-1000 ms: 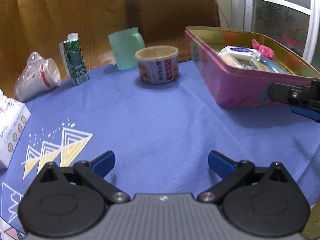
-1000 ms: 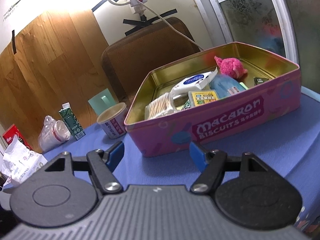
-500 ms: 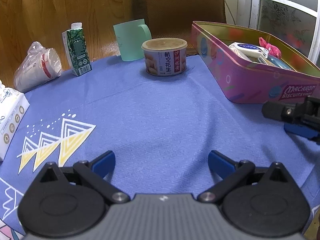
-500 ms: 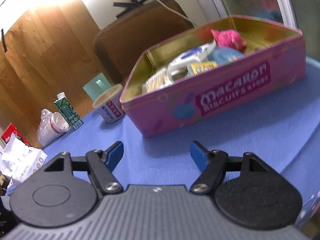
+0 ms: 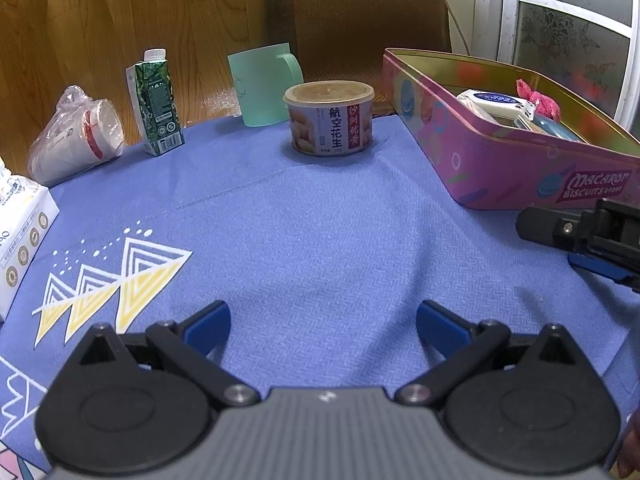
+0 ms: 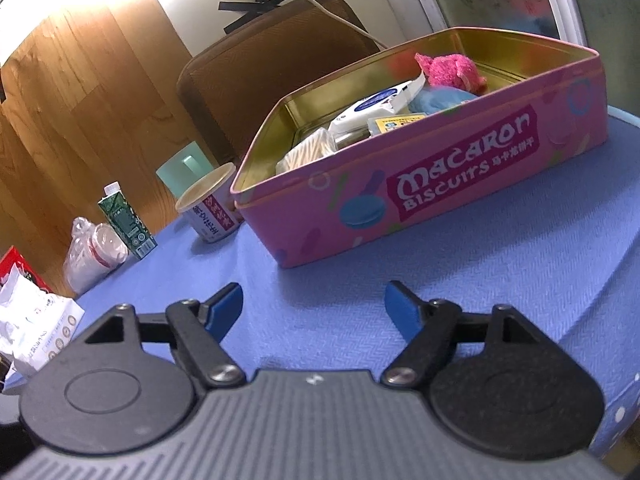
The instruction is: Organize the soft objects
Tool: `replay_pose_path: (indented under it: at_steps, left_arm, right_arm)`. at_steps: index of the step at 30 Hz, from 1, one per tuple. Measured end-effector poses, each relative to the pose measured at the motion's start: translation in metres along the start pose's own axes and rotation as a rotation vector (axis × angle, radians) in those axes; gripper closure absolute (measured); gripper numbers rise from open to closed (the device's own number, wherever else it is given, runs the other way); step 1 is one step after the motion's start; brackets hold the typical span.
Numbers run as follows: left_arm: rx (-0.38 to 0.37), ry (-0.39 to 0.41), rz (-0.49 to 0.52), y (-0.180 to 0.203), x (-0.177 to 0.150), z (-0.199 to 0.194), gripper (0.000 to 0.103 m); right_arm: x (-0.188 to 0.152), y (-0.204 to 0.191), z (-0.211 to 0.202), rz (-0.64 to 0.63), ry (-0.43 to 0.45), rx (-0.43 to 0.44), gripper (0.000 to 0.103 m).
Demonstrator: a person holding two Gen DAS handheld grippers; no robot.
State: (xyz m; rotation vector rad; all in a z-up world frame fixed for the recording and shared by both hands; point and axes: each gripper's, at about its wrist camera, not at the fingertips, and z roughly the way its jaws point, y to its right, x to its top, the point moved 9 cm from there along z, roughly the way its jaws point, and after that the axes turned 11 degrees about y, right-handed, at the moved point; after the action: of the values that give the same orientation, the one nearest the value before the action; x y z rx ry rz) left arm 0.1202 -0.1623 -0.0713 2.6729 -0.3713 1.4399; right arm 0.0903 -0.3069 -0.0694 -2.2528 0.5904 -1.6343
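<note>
Both tongs are hanging over the blue-clothed table [image 5: 320,240] with nothing in them: the left tongs [image 5: 322,320] are standing spread wide above bare cloth, and the right tongs [image 6: 314,304] are also spread, their jaws having just been opening further with nothing between them. The soft things are already lying in the pink biscuit tin [image 6: 460,184], which is sitting toward the right of the table: a pink plush toy [image 6: 450,70] at the far end, a blue soft item [image 6: 440,98] beside it, a white tissue pack [image 6: 376,106] leaning over them and a bundle of cotton swabs [image 6: 308,150] nearer the front wall. The right tongs are pointing at the tin's outer wall, not into it, so a reach from this low angle is likely to be catching the rim and shoving the light tin across the cloth, or wrinkling the cloth under it. The packed contents are overlapping, so a pinch on one soft piece may be dragging the tissue pack or a small yellow box [image 6: 394,124] out with it. The peanut can [image 5: 330,118] and green cup [image 5: 262,84] are standing just beside the tin's near corner, and a sliding tin could be knocking them. The left tongs are well apart from the tin, so they are not steadying it.
</note>
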Motion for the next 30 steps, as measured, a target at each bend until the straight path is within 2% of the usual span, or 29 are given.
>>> replay_pose_path:
  at_steps: [7,14,20,30]
  left_arm:
    - [0.003,-0.006,-0.004,0.0,0.001,0.0,0.0]
    - [0.014,-0.022,-0.013,-0.001,0.001,-0.004,0.0]
    - [0.039,0.027,-0.007,-0.001,0.01,-0.018,0.0]
    - [0.027,0.049,-0.004,0.005,0.014,-0.032,0.0]
  right_arm:
    - [0.019,-0.013,-0.02,-0.103,0.153,0.004,0.023]
    - [0.022,-0.014,-0.023,-0.106,0.173,0.006,0.023]
    - [0.031,-0.019,-0.034,-0.134,0.235,0.02,0.023]
    - [0.037,-0.02,-0.044,-0.142,0.268,0.04,0.023]
